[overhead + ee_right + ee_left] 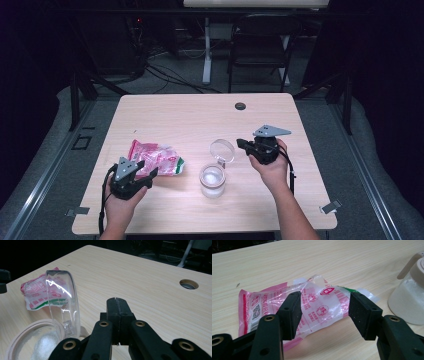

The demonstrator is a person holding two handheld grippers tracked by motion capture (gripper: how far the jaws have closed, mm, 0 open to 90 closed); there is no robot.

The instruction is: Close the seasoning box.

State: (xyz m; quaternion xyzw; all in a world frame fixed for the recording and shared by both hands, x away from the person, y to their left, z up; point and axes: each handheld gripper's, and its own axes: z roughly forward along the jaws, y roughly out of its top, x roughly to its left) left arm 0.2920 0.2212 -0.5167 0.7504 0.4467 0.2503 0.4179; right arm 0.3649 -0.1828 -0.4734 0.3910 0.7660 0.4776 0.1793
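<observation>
The left gripper [324, 315] has its jaws spread wide either side of a crumpled pink-and-clear plastic pouch [312, 302] lying flat on the pale wooden table [175, 115]; nothing is pinched yet. The right gripper [117, 305], jaws pressed together on nothing, sits beside the clear jar of white powder [212, 180], its hinged lid [222, 150] standing open. The pouch looks light, limp and slippery; best pinched at a raised fold. Its print is too small to read, a QR code aside

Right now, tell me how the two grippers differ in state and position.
The left gripper has its fingers spread wide, while the right gripper has its fingers pressed together. The left gripper straddles the pink plastic bag; the right gripper sits beside the open jar, holding nothing. Both are black and hand-held above the table.
</observation>
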